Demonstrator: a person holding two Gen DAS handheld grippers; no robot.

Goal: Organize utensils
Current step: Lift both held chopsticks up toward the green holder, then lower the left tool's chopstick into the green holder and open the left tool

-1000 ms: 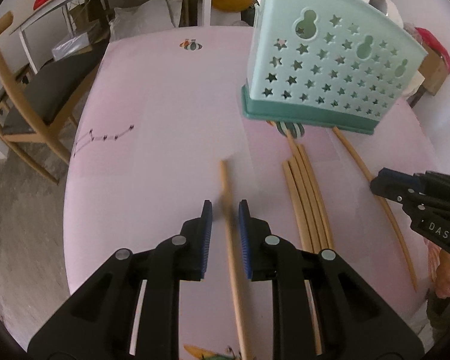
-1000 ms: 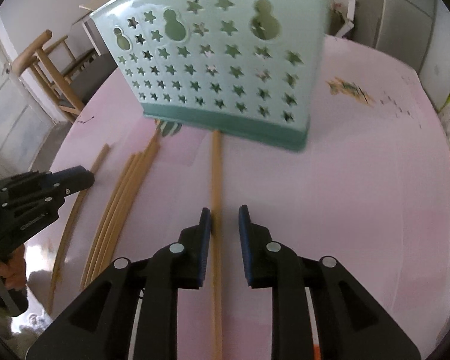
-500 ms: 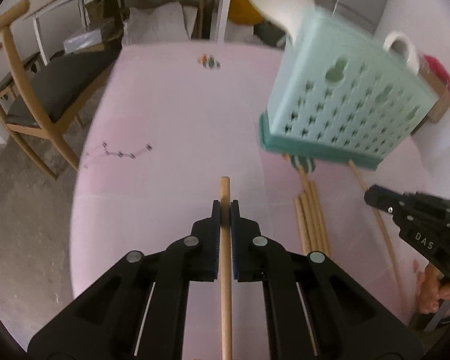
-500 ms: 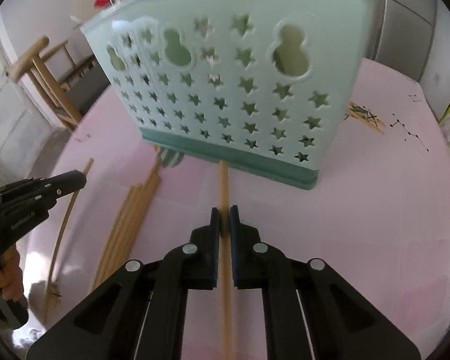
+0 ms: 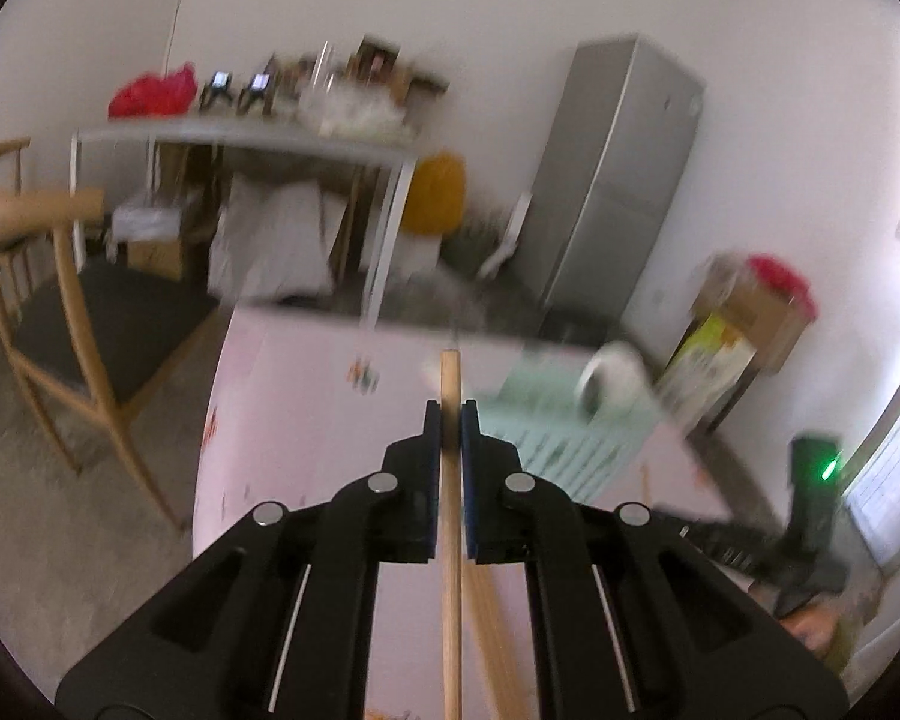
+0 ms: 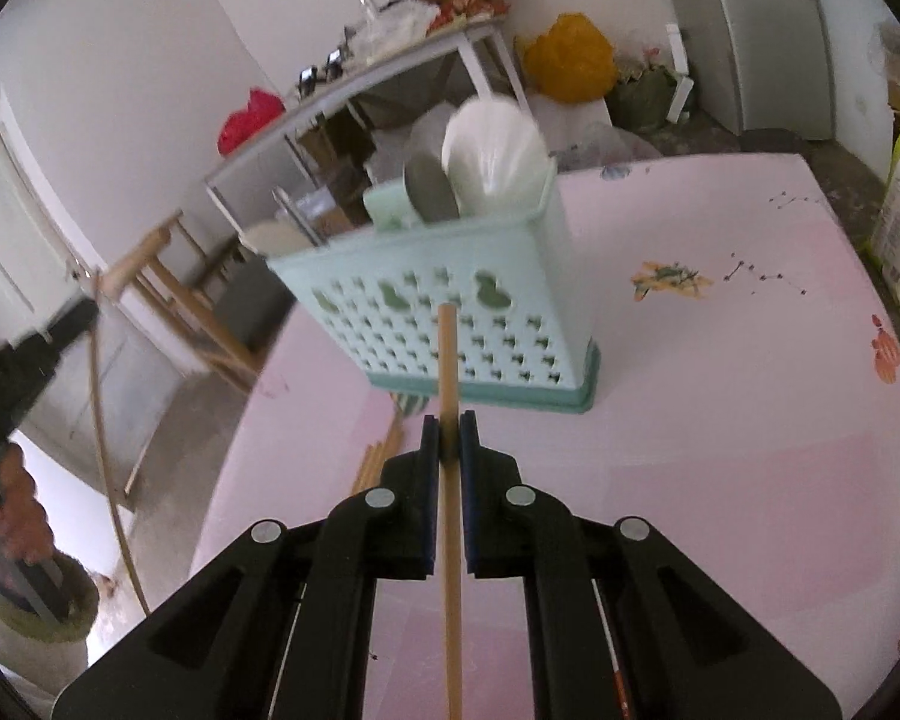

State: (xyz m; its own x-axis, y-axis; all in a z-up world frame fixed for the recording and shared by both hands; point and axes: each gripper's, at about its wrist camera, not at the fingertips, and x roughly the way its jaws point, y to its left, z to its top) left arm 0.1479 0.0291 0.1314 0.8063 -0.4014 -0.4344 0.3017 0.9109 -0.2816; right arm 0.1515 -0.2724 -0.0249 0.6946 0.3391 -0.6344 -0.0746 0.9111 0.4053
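My left gripper (image 5: 450, 414) is shut on a wooden chopstick (image 5: 450, 540) and holds it lifted above the pink table (image 5: 306, 408). My right gripper (image 6: 449, 426) is shut on another wooden chopstick (image 6: 448, 372), its tip in front of the mint utensil basket (image 6: 450, 324). The basket stands upright on the pink table (image 6: 720, 420) and holds a white ladle (image 6: 492, 156) and other utensils. The basket shows blurred in the left wrist view (image 5: 564, 420). Several chopsticks (image 6: 381, 456) lie on the table left of the basket.
The left gripper (image 6: 36, 348) with its long chopstick shows at the left of the right wrist view. A wooden chair (image 5: 60, 312) stands left of the table. A side table (image 6: 354, 90), a yellow bag (image 6: 570, 57) and a fridge (image 5: 618, 180) stand behind.
Both grippers have lifted their chopsticks off the table and tilted upward. The basket now sits lower and farther in both views.
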